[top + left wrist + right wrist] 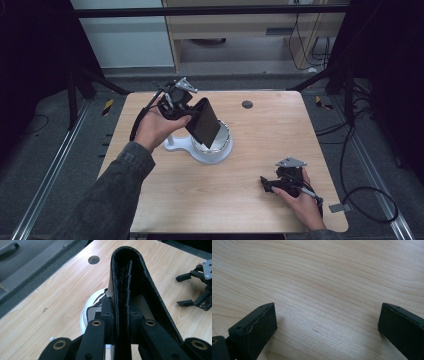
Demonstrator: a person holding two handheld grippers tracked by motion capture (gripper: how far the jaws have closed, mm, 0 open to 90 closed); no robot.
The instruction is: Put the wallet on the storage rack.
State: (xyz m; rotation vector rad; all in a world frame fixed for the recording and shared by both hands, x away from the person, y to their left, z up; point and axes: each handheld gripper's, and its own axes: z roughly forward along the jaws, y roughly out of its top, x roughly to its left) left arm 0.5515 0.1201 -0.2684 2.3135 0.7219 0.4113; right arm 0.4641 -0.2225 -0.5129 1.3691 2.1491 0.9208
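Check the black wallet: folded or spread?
Folded. The wallet bends over on itself, its two leaves meeting at a rounded top, pinched between the left tongs.

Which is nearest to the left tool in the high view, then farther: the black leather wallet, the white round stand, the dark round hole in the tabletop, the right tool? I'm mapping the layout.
1. Black leather wallet: clamped in the left tool.
2. White round stand: just beneath the wallet.
3. Dark round hole: toward the table's far edge.
4. Right tool: near right corner.
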